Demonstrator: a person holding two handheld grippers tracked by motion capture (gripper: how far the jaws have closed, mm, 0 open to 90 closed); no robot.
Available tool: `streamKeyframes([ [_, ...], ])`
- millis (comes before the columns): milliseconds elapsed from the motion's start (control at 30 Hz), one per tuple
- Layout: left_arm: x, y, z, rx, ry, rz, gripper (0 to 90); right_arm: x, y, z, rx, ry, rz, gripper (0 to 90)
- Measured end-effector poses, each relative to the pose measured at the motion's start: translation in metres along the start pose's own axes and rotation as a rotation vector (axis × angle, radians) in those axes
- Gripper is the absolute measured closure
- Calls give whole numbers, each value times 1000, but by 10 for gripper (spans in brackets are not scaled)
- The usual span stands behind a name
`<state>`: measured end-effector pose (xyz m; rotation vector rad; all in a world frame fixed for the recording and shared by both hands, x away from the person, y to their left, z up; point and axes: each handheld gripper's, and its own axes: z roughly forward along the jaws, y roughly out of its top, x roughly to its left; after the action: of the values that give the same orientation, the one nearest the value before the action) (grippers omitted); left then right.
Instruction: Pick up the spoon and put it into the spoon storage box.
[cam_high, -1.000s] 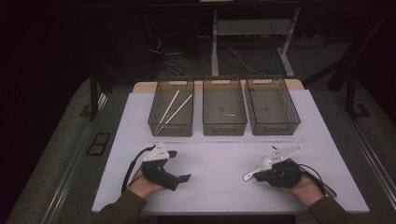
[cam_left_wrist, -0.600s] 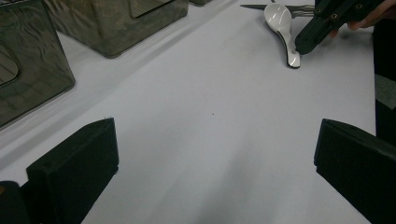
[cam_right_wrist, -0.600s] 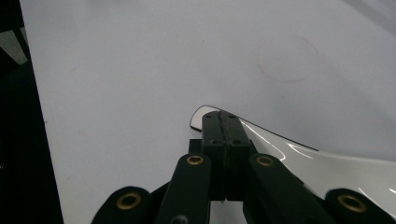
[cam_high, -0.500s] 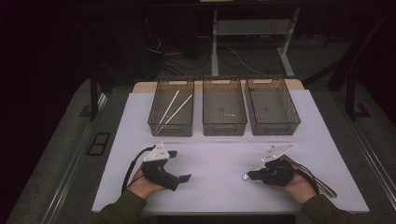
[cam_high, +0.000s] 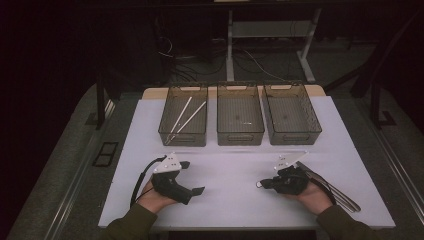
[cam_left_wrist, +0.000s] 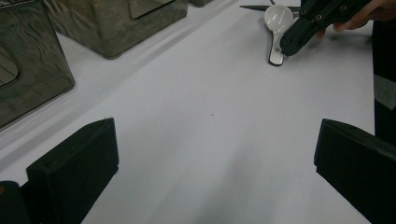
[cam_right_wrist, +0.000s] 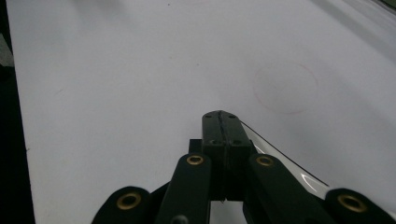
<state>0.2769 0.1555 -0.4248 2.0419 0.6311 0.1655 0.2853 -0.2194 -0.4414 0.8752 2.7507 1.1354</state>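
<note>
Your right tongs (cam_high: 263, 184) are pressing their jaws tight together, seam to seam, low over the white counter (cam_high: 225, 200), on your side of the middle smoky clear plastic bin (cam_high: 240, 134) and a little to its right. The small white ceramic spoon (cam_left_wrist: 279, 21) is lying there bowl-up, with its handle touching the tip of those tongs. In the right gripper view a pale edge of it is running along beside the closed jaws, so I cannot tell whether you are actually pinching it or only resting on it.

That is the main risk. If you are lifting now with the handle merely beside the jaws, the spoon is staying behind or getting flicked across the counter. If a thin sliver is caught, the glazed handle is likely to be slipping, and the heavier bowl end would be swinging down and dropping before it reaches the middle bin.

Your left tongs (cam_high: 192, 177) are standing wide open and holding nothing, resting nearer you than the middle bin and to its left, pointing across at the spoon. If the spoon is skidding that way, it is heading for them, so a nudge could knock it further.
</note>
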Motion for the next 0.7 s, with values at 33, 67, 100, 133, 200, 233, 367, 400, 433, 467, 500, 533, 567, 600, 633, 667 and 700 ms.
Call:
streamKeyframes([
  [33,0,0,0,0,0,0,0,0,1,1,3,-1,-3,898],
  [67,0,0,0,-1,0,0,0,-1,3,2,2,-3,-3,898],
  [100,0,0,0,-1,-1,4,0,-1,4,3,3,-7,-3,897],
  [133,0,0,0,-1,-1,4,0,-2,5,4,3,-6,-1,897],
  [200,0,0,0,-1,-2,5,0,-3,8,7,0,-11,-2,898],
  [233,0,0,0,0,-2,1,0,-4,8,8,0,-11,-2,897],
  [367,0,0,0,0,-4,2,0,-8,13,11,3,-19,4,897],
  [400,0,0,0,0,-3,2,0,-9,14,12,4,-21,3,897],
  [433,0,0,0,3,-4,2,0,-10,15,13,5,-24,4,897],
  [467,0,0,0,2,-4,2,0,-11,16,14,7,-28,8,897],
  [500,0,0,0,3,-3,3,0,-12,17,15,5,-32,6,898],
  [533,0,0,0,3,-5,8,0,-13,18,16,7,-36,8,897],
  [567,0,0,0,0,-6,9,0,-14,18,17,9,-36,11,898],
  [600,0,0,0,0,-6,10,0,-15,19,18,12,-35,13,898],
  [633,0,0,0,1,-7,11,0,-16,19,19,14,-39,15,898],
  [667,0,0,1,0,-8,11,0,-16,20,19,10,-39,16,898],
  [700,0,0,1,1,-10,11,0,-16,20,18,2,-32,16,897],
])
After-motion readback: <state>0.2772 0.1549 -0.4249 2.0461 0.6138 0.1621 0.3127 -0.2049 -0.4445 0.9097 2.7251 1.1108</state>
